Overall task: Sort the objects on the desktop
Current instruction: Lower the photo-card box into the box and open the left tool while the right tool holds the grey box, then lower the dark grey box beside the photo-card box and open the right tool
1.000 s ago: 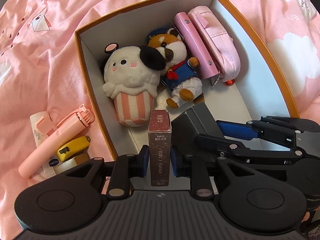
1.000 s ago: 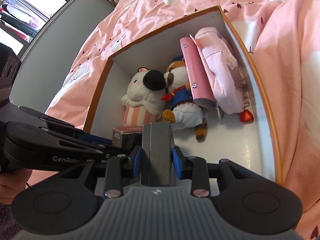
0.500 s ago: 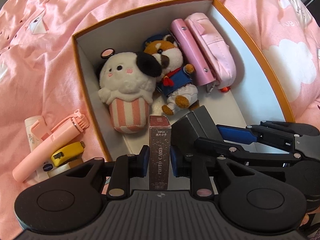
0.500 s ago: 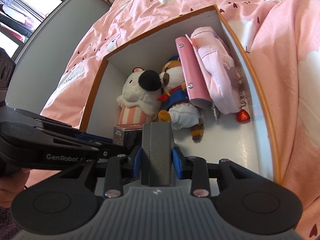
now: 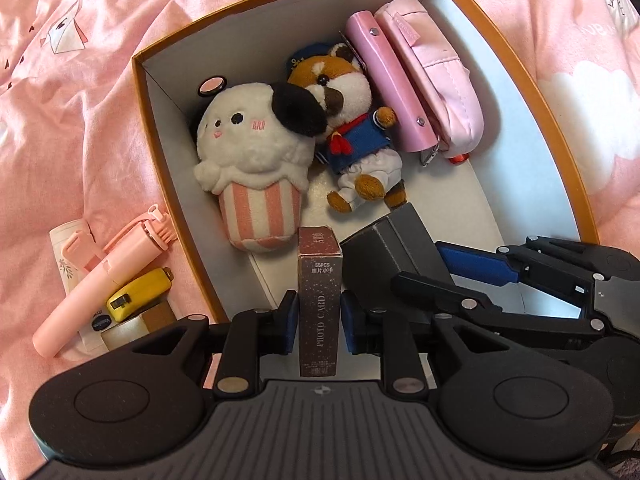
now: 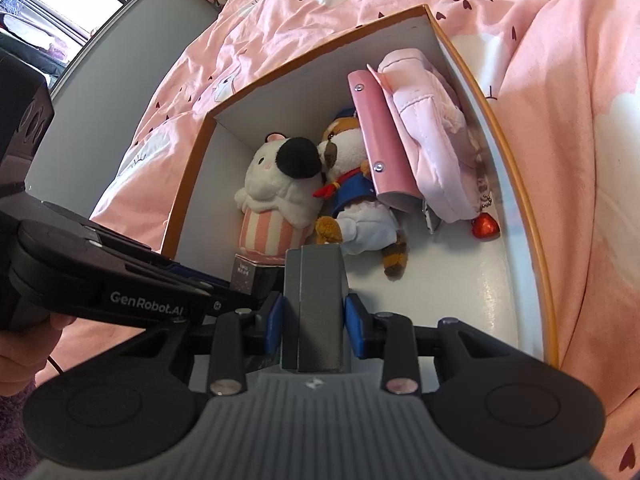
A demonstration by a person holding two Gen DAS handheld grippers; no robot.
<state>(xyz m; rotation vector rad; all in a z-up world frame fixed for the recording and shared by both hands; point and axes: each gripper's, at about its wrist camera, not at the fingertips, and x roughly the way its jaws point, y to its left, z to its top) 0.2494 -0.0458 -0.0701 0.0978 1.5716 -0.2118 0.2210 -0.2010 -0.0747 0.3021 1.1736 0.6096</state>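
Left wrist view: my left gripper [image 5: 319,316] has its fingers clamped on the photo card box [image 5: 320,280], long axis pointing down into the storage box [image 5: 516,60] w/ free floor below, right gripper [image 6: 314,326] alongside clamping a grey box [image 6: 316,296].

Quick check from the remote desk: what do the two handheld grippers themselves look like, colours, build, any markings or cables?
Both match. The left gripper and right gripper have black linkage fingers with silver pivot rivets, blue pads, two round black housings and a ribbed grey body with a small emblem. The left one's side reads "GenRobot.AI" in white. A thin dark cable hangs below the hand holding it.
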